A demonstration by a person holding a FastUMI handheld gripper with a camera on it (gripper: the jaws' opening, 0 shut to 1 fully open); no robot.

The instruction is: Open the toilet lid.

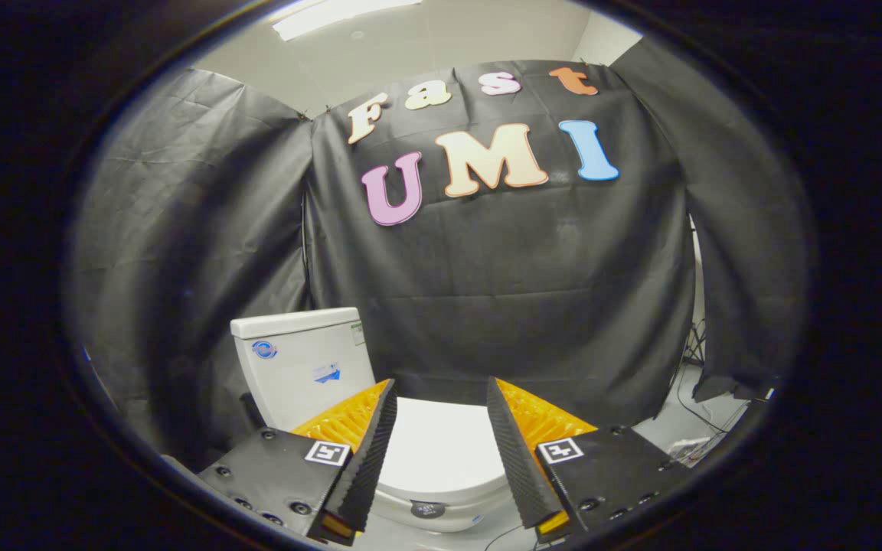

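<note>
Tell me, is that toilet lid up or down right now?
Down. The white toilet lid lies flat over the bowl, ahead of the tank. The gripper hovers above it, jaws open, touching nothing.

My gripper: fingers faced with black ribbed pads, orange ridged backs, black bodies each bearing a white square tag with a black mark. Toilet lid: plain white, with a small dark round spot at its front rim. Tank: white, with small blue stickers. Booth wall: black, creased cloth.
</note>
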